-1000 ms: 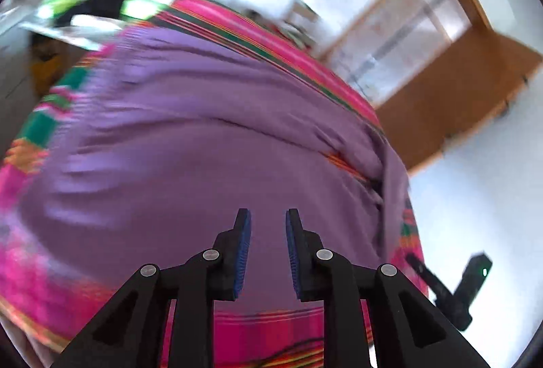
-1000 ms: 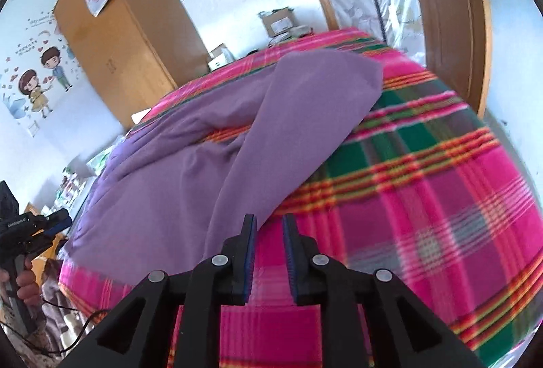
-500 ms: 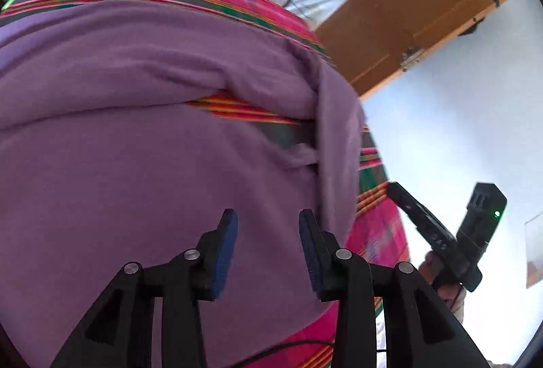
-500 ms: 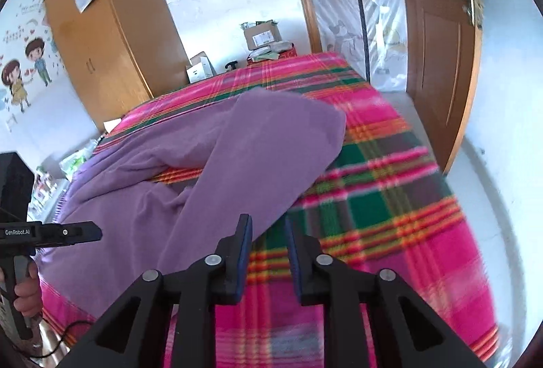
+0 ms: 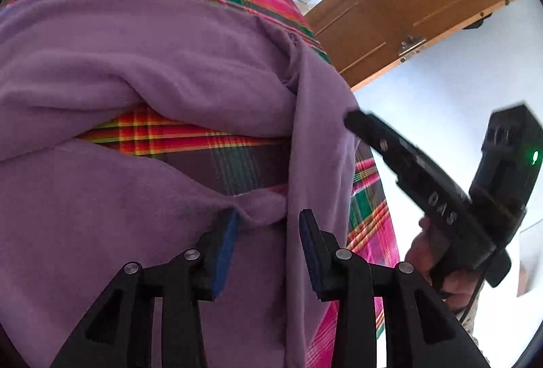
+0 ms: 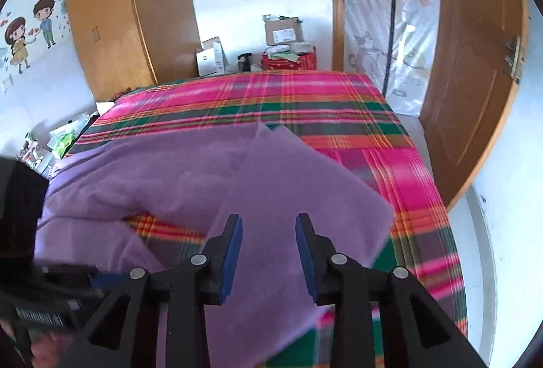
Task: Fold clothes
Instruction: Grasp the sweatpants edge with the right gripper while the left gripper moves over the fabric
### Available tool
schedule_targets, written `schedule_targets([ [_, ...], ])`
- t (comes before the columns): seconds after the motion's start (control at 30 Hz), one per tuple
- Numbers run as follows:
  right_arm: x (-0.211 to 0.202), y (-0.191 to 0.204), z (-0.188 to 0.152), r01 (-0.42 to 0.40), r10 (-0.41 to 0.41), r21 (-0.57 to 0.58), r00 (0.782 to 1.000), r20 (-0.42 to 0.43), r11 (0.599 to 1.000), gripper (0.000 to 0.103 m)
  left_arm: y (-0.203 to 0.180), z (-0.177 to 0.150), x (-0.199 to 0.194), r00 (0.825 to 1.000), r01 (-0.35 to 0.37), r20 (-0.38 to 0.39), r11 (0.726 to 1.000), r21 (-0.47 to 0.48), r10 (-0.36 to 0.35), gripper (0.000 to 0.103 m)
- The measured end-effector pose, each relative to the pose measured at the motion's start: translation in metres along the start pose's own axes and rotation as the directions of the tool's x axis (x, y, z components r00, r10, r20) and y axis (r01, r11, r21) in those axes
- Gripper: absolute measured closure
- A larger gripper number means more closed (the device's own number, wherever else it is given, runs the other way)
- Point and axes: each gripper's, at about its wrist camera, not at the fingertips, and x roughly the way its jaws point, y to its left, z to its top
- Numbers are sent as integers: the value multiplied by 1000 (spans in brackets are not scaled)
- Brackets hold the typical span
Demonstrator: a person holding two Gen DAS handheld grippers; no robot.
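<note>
Plaid bedspread (image 6: 390, 164) in pink, green and orange covers the bed; a wooden wardrobe (image 6: 112, 12) and a door (image 6: 475, 69) stand behind. Purple garment (image 6: 190, 164) lies spread and rumpled across the spread, one sleeve (image 6: 305, 198) laid flat toward the near edge. Left gripper (image 5: 268, 225), jaws spread, straddles a bunched ridge of cloth without pinching it. Right gripper (image 6: 268, 232), jaws also spread, hovers above the sleeve, holding nothing. Risk: closing on the thick bunch may catch several layers and drag the whole garment askew; a shallow bite may let the soft cloth slip. Cardboard box (image 6: 285, 32) beyond the bed: contents cannot be told.
</note>
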Motion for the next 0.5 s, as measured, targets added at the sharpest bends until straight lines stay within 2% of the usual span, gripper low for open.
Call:
schedule_targets([
  [0.27,36,14,22,8,-10,-47,999,-32,999,68,0,-3,9,1000,23,-5,1000,8,-23,64],
  [0.5,50,22,29,93,-98,-103,994,-38,990,67,0,-8,7,1000,27,-1,999,29,-27,64],
])
